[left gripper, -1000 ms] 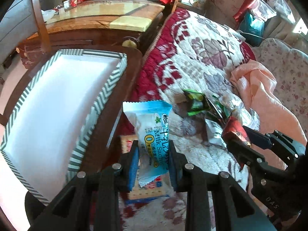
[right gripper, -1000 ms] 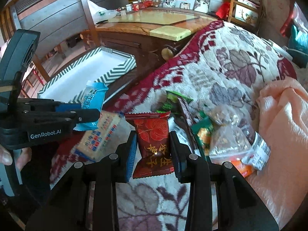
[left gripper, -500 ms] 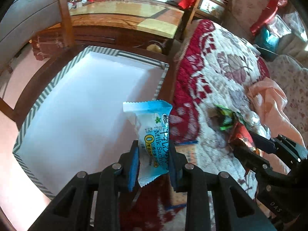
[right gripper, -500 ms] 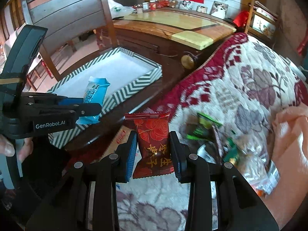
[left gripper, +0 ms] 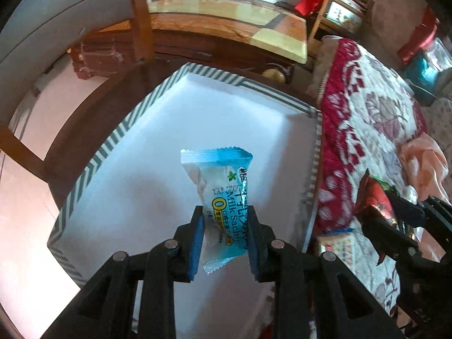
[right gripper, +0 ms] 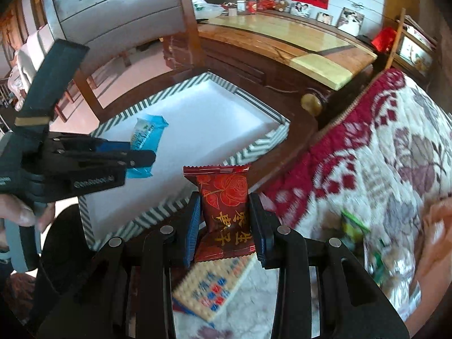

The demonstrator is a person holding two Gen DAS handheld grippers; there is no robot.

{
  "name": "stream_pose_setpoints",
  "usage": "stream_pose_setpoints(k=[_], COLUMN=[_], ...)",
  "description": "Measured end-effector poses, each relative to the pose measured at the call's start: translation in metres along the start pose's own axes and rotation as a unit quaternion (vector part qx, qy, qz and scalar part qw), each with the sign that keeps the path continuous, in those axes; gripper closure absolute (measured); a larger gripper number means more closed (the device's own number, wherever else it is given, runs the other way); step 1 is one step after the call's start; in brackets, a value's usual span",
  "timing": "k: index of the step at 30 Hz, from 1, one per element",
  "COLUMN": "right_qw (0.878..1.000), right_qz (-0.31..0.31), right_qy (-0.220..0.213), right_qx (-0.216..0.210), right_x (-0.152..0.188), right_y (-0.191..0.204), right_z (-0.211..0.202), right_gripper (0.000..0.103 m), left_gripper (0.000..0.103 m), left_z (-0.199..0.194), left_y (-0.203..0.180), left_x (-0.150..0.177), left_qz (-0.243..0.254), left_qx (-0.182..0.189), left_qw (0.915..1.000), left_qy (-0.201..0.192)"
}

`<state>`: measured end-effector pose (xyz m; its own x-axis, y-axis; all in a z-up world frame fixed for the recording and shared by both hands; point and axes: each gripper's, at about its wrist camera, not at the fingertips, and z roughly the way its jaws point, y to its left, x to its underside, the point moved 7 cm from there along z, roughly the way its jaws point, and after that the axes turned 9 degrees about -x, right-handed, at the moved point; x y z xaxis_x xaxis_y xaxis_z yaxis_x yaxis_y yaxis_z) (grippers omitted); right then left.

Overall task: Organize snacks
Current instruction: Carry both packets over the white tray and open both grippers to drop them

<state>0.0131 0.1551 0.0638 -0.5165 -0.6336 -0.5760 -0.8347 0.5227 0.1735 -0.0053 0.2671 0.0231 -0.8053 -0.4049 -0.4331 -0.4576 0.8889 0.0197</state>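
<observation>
Both hands have carried their loads sideways off the bed and toward the box: a second ago the left tongs [left gripper: 225, 237] stood over the quilt's edge with the box off to the left, and they now hang above the white floor of the striped box [left gripper: 107, 152]. The left tongs are clamped on the blue milk snack [left gripper: 223, 195], gripping its lower half; the grip has not changed over the last second. The right tongs [right gripper: 225, 221] are clamped on the red rose-print snack [right gripper: 224, 197] in the same manner and have followed behind; they now sit over the near rim of the striped box, just short of its white floor, with a biscuit pack [right gripper: 217, 288] lying on the quilt [right gripper: 395, 147] below them. For the task this means, in all likelihood, that transport is nearly complete for the left load, while the right load probably needs a short further advance before release. Note the orientation of each packet: the long axis runs along the fingers, pointing forward and downward away from you, with the crimped top seal as the leading edge. The remaining loose snacks [right gripper: 356, 228] lie on the quilt to the right, well apart from the box.
</observation>
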Motion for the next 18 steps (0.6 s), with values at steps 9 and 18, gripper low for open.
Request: stream_pose_setpoints(k=[9,18], right_qw=[1.000,0.999], right_qz=[-0.008,0.004], right_qy=[0.002,0.030], right_qx=[-0.021,-0.039], right_x=[-0.039,-0.051], right_y=[0.013,0.016], right_z=[0.038,0.087], right_gripper=[0.071,0.071], left_gripper=[0.073,0.073], left_z=[0.029,0.054], left_y=[0.026,0.038], left_x=[-0.017,-0.018], left_qz=[-0.011,-0.022], left_qx=[-0.024,-0.034], left_qw=[0.9995,0.9982], left_qy=[0.019,0.043])
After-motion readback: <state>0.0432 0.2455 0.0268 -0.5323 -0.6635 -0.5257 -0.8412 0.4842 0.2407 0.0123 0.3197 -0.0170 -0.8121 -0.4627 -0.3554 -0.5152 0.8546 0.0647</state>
